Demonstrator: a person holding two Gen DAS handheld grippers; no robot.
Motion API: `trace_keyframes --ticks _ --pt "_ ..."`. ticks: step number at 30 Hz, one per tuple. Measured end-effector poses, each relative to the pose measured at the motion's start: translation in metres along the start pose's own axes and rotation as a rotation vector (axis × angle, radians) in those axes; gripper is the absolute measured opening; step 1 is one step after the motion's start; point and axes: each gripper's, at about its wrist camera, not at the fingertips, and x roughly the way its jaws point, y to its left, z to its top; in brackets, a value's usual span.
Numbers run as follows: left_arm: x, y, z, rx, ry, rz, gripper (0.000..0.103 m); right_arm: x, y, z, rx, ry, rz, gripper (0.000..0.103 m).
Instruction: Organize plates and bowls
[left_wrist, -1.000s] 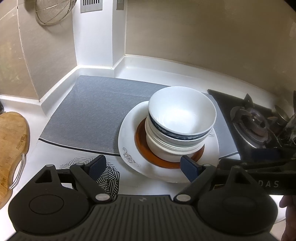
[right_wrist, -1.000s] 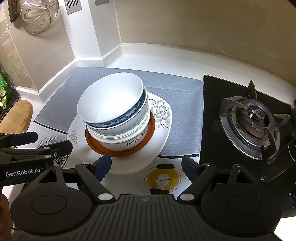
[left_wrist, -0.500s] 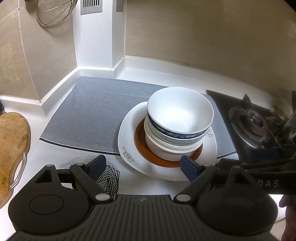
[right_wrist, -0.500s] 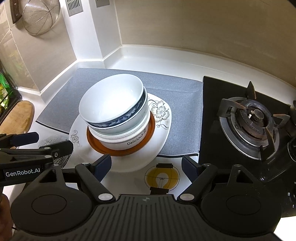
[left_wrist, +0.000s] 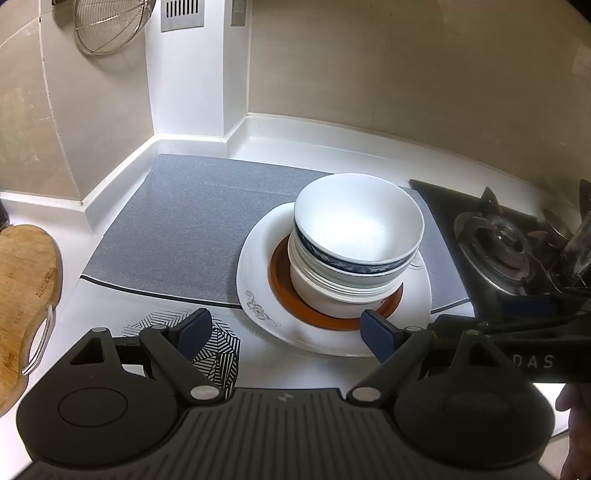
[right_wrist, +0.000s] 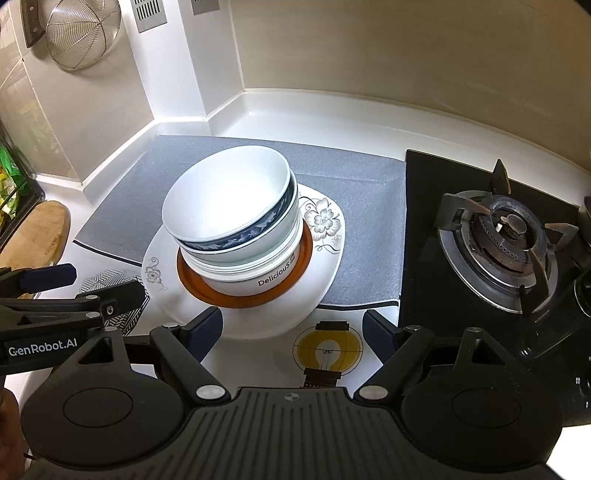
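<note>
A stack of white bowls (left_wrist: 356, 242) (right_wrist: 229, 210), the top one with a blue patterned band, stands on a small brown-rimmed plate (left_wrist: 284, 291) (right_wrist: 236, 301). That plate rests on a large white flowered plate (left_wrist: 258, 295) (right_wrist: 321, 221). The large plate lies half on a grey mat (left_wrist: 184, 229) (right_wrist: 351, 177). My left gripper (left_wrist: 286, 336) hangs open just in front of the large plate's near rim, nothing between its fingers. My right gripper (right_wrist: 293, 332) is open too, above a lightbulb coaster (right_wrist: 327, 349) in front of the stack.
A gas burner (right_wrist: 506, 236) (left_wrist: 495, 243) on a black hob sits right of the mat. A wooden cutting board (left_wrist: 22, 295) lies at the far left. A striped coaster (left_wrist: 218, 354) lies by the left gripper. A wire strainer (right_wrist: 79, 35) hangs on the wall.
</note>
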Motion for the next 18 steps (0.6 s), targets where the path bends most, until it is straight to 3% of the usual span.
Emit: trace_keyframes --ticks 18 --pt "0.0007 -0.0007 0.0037 0.000 -0.004 -0.011 0.091 0.0013 -0.0017 0.0023 0.009 0.002 -0.002 0.085"
